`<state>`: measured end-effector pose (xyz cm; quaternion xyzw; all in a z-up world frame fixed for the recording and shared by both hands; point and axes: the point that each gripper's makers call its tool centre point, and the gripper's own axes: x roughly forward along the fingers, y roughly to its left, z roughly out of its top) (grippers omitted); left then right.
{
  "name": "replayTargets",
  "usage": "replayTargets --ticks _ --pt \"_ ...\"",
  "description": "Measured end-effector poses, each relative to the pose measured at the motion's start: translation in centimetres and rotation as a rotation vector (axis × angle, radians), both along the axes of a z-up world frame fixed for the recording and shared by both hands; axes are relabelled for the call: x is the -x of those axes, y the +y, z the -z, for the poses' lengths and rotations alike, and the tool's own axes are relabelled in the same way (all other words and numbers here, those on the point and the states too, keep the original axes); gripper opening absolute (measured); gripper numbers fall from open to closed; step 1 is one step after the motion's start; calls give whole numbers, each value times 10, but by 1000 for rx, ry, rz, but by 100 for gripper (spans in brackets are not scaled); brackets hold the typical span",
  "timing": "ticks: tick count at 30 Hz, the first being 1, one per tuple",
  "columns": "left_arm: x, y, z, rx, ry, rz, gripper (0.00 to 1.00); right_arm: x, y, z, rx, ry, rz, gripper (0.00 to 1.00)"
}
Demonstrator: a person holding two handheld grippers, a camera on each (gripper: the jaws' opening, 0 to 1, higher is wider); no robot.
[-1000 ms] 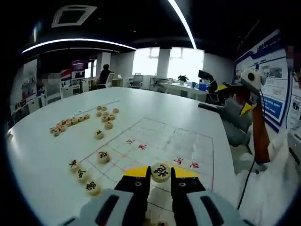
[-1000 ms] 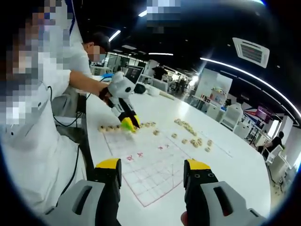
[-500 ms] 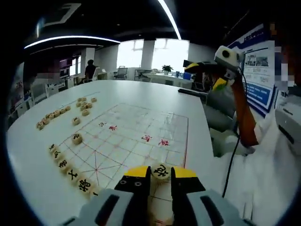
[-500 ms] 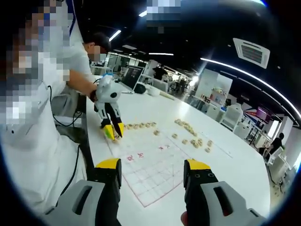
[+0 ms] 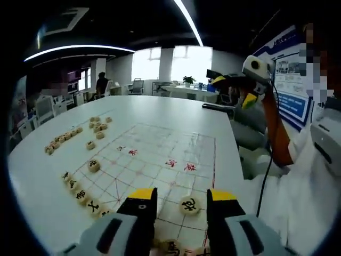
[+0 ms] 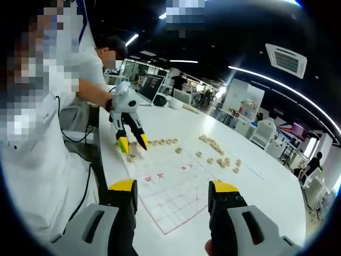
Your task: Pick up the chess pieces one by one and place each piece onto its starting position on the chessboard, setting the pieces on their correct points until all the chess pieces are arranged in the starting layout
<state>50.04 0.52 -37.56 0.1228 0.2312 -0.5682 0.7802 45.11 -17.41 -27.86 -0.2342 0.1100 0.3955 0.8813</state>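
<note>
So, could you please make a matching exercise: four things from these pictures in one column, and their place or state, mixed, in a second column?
Things:
1. left gripper
2. right gripper
3. piece just set down
4. loose pieces

Places or states:
A. lying on the chessboard between open jaws
B. scattered on the white table, beyond the board's far-left edge
C. open, held in the air away from the board
D. open, low above the board's near edge

Pairs: 1-D, 2-C, 3-A, 4-B
</note>
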Motion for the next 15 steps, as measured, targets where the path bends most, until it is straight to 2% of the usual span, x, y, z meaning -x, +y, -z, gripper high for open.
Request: replayTargets --ticks 9,15 --pt "-51 10 -28 30 -77 -127 39 -1 -2 0 2 2 1 54" --pt "-78 12 -45 43 -114 -180 38 -1 -3 0 -1 2 4 54"
